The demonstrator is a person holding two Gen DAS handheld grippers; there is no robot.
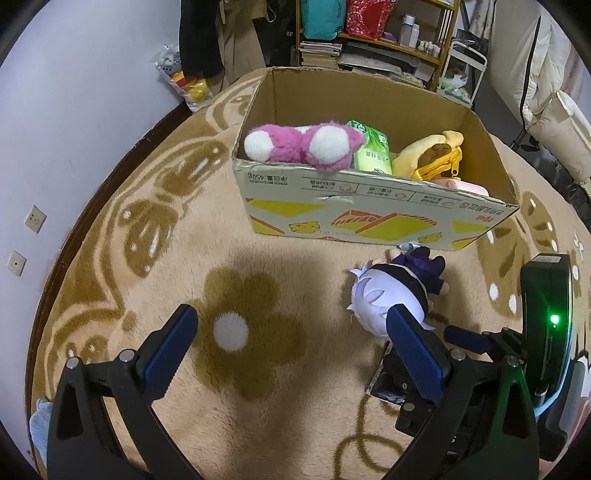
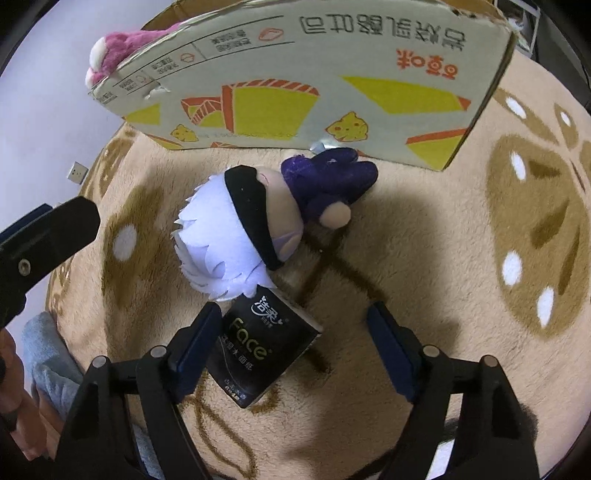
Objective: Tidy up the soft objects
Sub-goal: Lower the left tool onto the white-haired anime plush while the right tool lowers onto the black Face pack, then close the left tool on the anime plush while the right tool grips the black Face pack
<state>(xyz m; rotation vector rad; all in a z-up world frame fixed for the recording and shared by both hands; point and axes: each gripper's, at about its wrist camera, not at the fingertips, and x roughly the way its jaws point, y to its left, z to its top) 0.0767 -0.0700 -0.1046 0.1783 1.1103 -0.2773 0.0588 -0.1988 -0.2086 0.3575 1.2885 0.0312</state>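
Observation:
A plush doll (image 1: 391,291) (image 2: 236,236) with white hair, a black blindfold and a purple body lies on the beige carpet in front of a cardboard box (image 1: 369,210) (image 2: 332,74). Inside the box are a pink plush (image 1: 295,146), a green tissue pack (image 1: 373,151) and a yellow plush (image 1: 432,155). A black tissue pack (image 2: 262,347) lies just below the doll's hair. My right gripper (image 2: 295,339) points down over it, open, with the pack between its fingers nearer the left one. My left gripper (image 1: 295,343) hangs open over a brown carpet flower, left of the doll, holding nothing.
The white wall with two sockets (image 1: 35,218) runs along the left. A shelf (image 1: 388,33) and hanging clothes stand behind the box. White bedding (image 1: 554,110) is at the right. A grey-blue cloth (image 2: 44,350) lies at the lower left.

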